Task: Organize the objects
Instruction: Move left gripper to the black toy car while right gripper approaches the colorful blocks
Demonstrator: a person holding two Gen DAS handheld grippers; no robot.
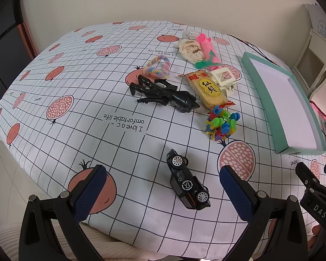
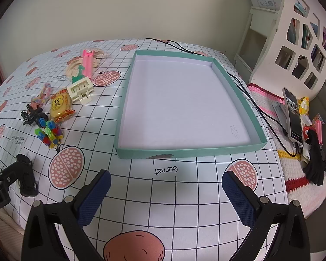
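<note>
Your left gripper (image 1: 163, 187) has its jaws spread wide and empty, and the small black die-cast toy car (image 1: 188, 179) lies on the gridded pomegranate-print cloth (image 1: 80, 113) right between them, a little nearer the right-hand pad. It is tipped onto its side, wheels towards you. Its long axis runs diagonally, from far-left to near-right across the gap, so which end is the nose I can't tell. Turn your wrist until the pads face the car's long flanks, then come down and close across its narrow width; gripping end to end would likely let it swivel.

Your right gripper (image 2: 166, 192) is likewise released and holds nothing. The shallow teal cardboard tray with a white floor (image 2: 234, 82) sits empty just beyond its fingertips, ready to receive the car.
</note>
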